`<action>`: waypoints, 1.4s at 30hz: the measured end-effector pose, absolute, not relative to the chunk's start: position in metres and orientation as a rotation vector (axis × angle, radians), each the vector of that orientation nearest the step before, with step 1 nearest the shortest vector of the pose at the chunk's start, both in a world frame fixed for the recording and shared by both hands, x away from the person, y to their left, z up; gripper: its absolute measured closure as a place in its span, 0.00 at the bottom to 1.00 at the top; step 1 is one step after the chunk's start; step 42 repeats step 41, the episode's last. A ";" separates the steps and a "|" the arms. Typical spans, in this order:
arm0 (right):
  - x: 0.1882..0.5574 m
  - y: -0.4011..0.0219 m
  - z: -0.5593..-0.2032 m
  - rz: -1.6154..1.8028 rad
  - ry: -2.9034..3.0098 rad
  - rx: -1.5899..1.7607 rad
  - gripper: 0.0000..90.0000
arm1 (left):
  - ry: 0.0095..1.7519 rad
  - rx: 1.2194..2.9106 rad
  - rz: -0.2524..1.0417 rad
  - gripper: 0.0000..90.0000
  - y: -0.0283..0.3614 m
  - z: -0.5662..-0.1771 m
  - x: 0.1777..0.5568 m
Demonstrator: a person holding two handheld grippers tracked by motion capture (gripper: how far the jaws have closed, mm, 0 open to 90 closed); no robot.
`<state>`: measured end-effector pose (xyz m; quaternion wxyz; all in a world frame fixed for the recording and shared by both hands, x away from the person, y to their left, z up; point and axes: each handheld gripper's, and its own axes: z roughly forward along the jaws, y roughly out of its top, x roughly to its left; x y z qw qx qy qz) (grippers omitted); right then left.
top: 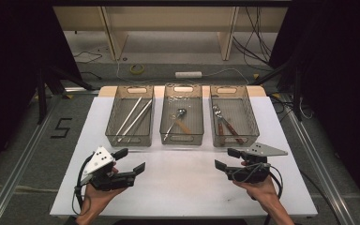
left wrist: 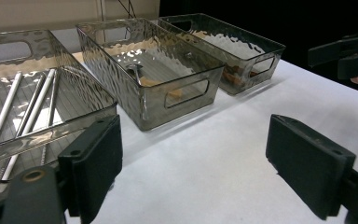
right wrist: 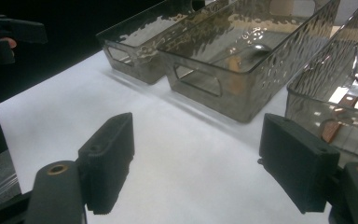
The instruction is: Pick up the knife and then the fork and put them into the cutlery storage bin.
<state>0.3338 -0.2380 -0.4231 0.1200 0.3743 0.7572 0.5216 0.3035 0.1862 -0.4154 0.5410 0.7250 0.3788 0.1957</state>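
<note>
Left gripper: your left gripper (top: 130,159) hovers over the bare white table (top: 183,187), near its front left, jaws spread wide and holding nothing.
Right gripper: your right gripper (top: 226,158) sits opposite, over the front right of the table, jaws just as wide apart and also empty.
Left bin: the left bin (top: 130,140) holds several long silver rods (top: 132,117) lying lengthwise; in the left gripper view they show through the near wall of that bin (left wrist: 46,135).
Middle bin: the middle bin (top: 182,138) holds a spoon (top: 176,119) with something wooden-handled beside it; you cannot tell exactly what.
Right bin: the right bin (top: 234,139) holds a fork and wooden-handled cutlery (top: 225,123), bunched towards its left side.
Loose items: none lie on the table in front of the bins, as far as these views show.
Progress: by the look of it, the cutlery is sorted by kind into the three bins, so either the sorting is finished or a fresh round has not begun.
Left to do: with both claws empty and well apart from the bins, any picking from a bin is not yet started.
</note>
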 end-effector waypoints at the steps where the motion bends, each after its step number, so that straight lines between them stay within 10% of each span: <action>1: 0.332 -0.238 -0.424 1.526 2.213 1.096 0.30 | 0.901 1.722 0.464 0.20 0.186 -0.415 0.304; 42: 0.316 -0.244 -0.433 1.491 2.199 1.119 0.28 | 0.901 1.723 0.457 0.20 0.186 -0.416 0.304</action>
